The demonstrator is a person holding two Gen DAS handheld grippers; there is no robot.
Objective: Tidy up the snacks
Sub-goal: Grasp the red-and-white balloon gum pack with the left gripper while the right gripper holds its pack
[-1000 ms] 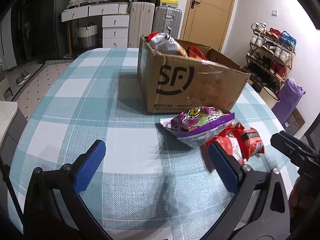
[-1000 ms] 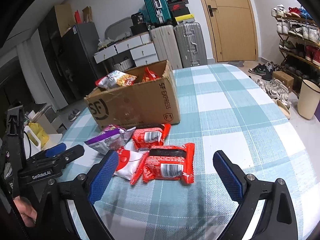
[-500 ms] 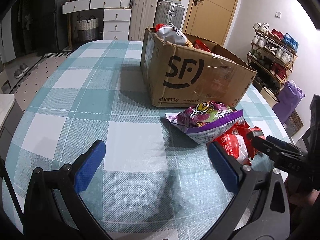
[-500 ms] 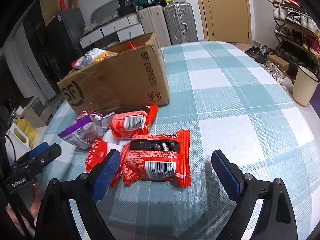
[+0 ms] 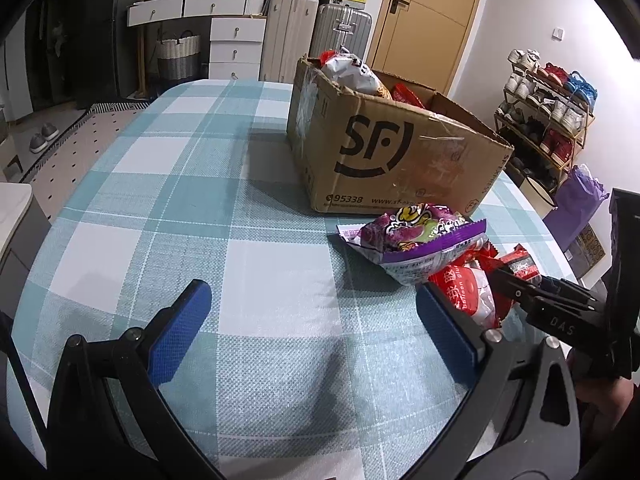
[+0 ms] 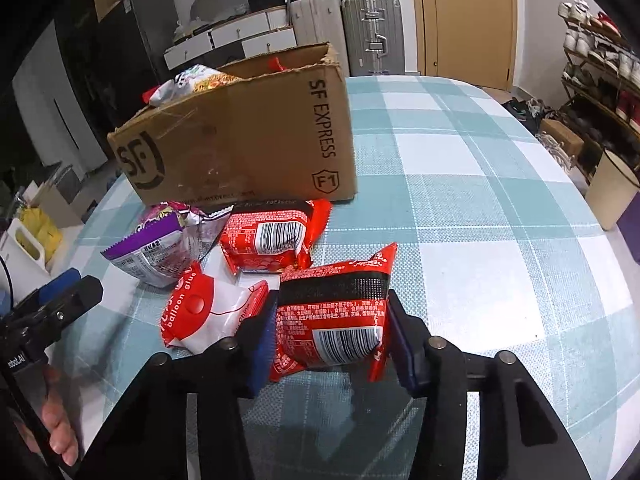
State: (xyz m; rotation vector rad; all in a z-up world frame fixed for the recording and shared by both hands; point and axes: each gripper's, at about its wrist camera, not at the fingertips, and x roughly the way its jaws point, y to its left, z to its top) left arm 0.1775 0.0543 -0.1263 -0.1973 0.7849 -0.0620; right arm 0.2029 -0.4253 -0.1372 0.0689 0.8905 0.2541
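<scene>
Snacks beside the SF Express cardboard box (image 6: 248, 136) on my checked tablecloth (image 6: 480, 208).
My right gripper (image 6: 332, 340) has clamped the red packet (image 6: 332, 320); my left gripper (image 5: 320, 328) hangs wide open near the purple bag (image 5: 416, 240).

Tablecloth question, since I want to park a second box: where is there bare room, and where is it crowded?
Bare cloth lies left of the cardboard box, ahead of the open left gripper, and right of the box toward the table edge. Crowded: in front of the box, where the purple packet, red packets and right gripper cluster.
</scene>
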